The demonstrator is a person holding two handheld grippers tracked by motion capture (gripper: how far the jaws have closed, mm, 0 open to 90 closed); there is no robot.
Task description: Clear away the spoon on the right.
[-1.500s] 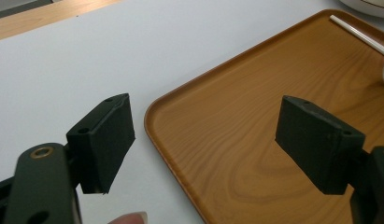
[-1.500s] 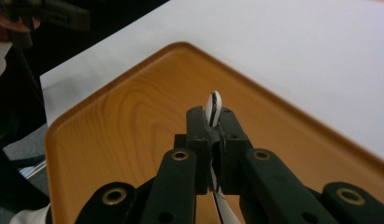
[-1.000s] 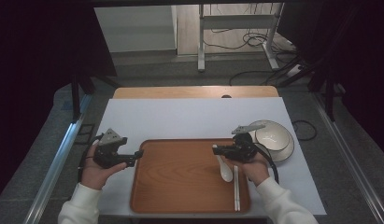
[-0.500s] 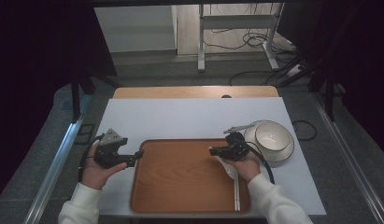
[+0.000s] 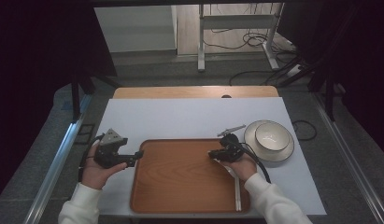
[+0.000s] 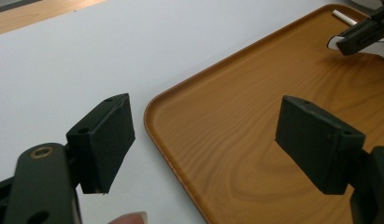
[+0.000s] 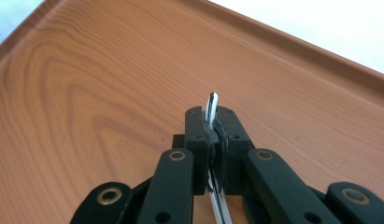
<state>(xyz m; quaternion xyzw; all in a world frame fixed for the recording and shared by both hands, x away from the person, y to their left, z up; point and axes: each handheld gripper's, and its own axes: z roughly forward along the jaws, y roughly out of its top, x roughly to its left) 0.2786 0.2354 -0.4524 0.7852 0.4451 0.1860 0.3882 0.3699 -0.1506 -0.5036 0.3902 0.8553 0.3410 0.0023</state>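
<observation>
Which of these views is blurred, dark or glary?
High view: dark surround, table evenly lit, hands soft. Left gripper view: tray sharp, near jaws slightly soft. Right gripper view: white spoon in the right gripper crisp, no glare.

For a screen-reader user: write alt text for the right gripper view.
Black tongs shut on the edge of a thin white utensil, probably a spoon, which sticks up between the two pads. Below lies a wooden tray with clear grain, its raised rim crossing the top right, with white table surface beyond it.
</observation>
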